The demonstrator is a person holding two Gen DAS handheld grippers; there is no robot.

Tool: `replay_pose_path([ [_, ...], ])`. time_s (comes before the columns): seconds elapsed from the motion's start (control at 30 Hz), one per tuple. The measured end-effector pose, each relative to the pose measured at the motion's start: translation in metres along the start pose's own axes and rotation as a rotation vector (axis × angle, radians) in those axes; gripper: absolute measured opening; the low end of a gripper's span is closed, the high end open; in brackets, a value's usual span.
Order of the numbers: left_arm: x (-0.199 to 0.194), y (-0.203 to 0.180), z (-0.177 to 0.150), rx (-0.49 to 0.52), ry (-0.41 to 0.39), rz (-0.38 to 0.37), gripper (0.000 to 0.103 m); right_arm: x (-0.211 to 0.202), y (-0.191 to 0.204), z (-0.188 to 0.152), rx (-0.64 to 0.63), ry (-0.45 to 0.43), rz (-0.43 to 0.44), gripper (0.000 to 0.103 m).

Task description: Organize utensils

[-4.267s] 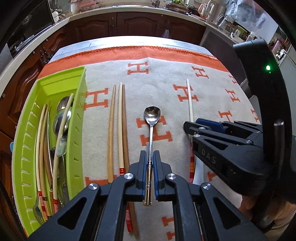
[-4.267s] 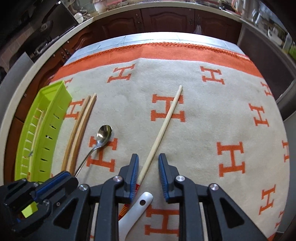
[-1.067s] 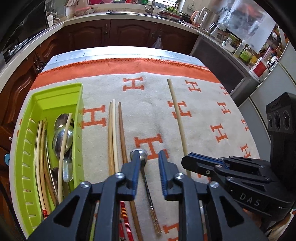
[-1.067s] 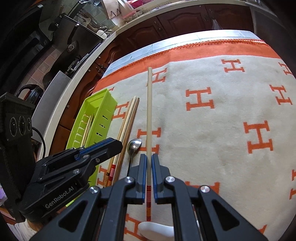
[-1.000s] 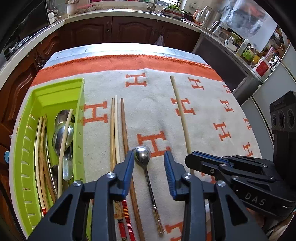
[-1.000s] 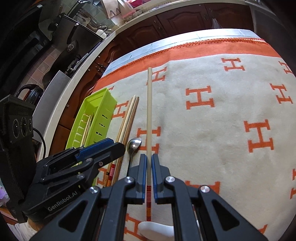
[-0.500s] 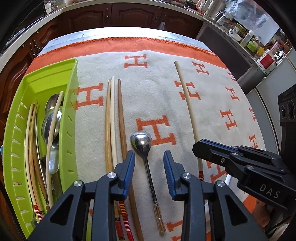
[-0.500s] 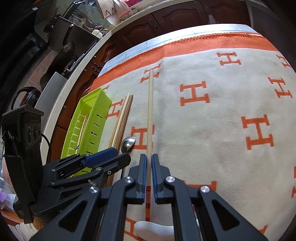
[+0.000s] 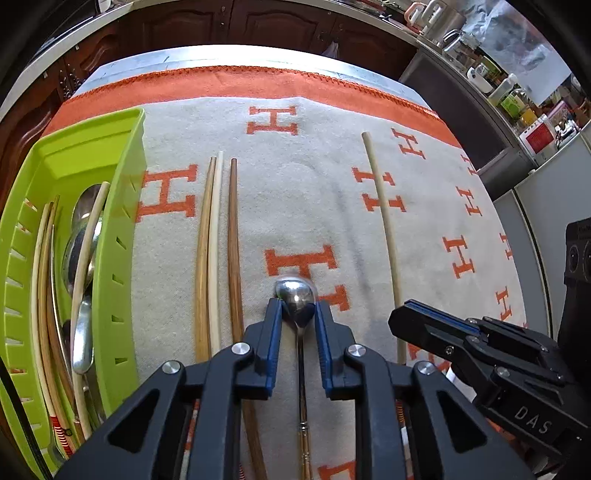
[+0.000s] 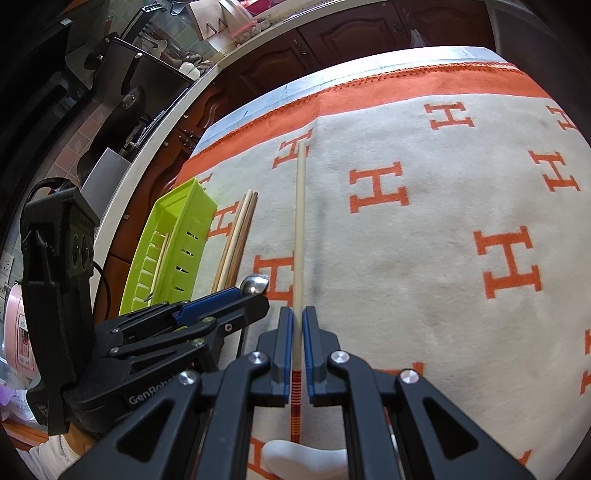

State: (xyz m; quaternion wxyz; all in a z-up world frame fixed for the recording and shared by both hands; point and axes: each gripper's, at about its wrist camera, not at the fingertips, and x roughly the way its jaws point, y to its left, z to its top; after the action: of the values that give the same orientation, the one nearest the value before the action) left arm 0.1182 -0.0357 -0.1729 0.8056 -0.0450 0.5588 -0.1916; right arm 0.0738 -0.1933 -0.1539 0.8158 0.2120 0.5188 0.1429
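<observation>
- On the cream cloth (image 9: 303,192) with its orange H letters and orange border, a metal spoon (image 9: 295,295) lies with its bowl away from the camera and its thin handle running back under the left gripper (image 9: 297,306).
- The left gripper's jaws are closing, with the spoon's bowl between the blue pads; the pads stand right at the bowl's two edges, and whether they already press on it cannot be told.
- The right gripper (image 10: 297,325) is clamped tight on a long pale chopstick (image 10: 300,229), gripping it just ahead of the red-striped end; the stick runs straight out from the pads over the cloth.
- In the left wrist view, the same pale chopstick (image 9: 384,221) lies to the right of the spoon, well apart from it, and the right gripper's black body shows at the lower right.
- Three wooden chopsticks (image 9: 216,251) lie side by side on the cloth, between the spoon and the green tray (image 9: 122,229): two are touching, and the darker third sits just beside them.
- The green tray stands at the cloth's left edge, its slotted wall facing the chopsticks, and it holds several chopsticks and spoons lying lengthwise.
- In the right wrist view, a white spoon (image 10: 299,456) lies on the cloth beneath the right gripper, at the striped end of the held chopstick.
- Dark wooden cabinets (image 9: 258,26) run behind the table.
</observation>
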Motion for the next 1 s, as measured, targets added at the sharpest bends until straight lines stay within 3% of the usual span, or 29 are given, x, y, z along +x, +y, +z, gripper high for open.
replay_pose_path([
  [0.3, -0.005, -0.021, -0.005, 0.05, -0.067, 0.055, 0.005, -0.006, -0.008, 0.0, 0.015, -0.02, -0.01, 0.006],
  [0.53, 0.004, -0.031, -0.006, 0.087, -0.041, 0.095, 0.009, -0.006, -0.013, -0.001, 0.03, -0.02, -0.005, 0.006],
  [0.87, 0.009, -0.049, -0.01, 0.16, -0.078, 0.147, 0.006, -0.007, -0.022, -0.002, 0.049, -0.016, 0.002, 0.006],
  [1.0, 0.005, -0.045, -0.009, 0.135, -0.05, 0.108, 0.0, -0.009, -0.025, -0.001, 0.061, -0.016, 0.008, 0.006],
])
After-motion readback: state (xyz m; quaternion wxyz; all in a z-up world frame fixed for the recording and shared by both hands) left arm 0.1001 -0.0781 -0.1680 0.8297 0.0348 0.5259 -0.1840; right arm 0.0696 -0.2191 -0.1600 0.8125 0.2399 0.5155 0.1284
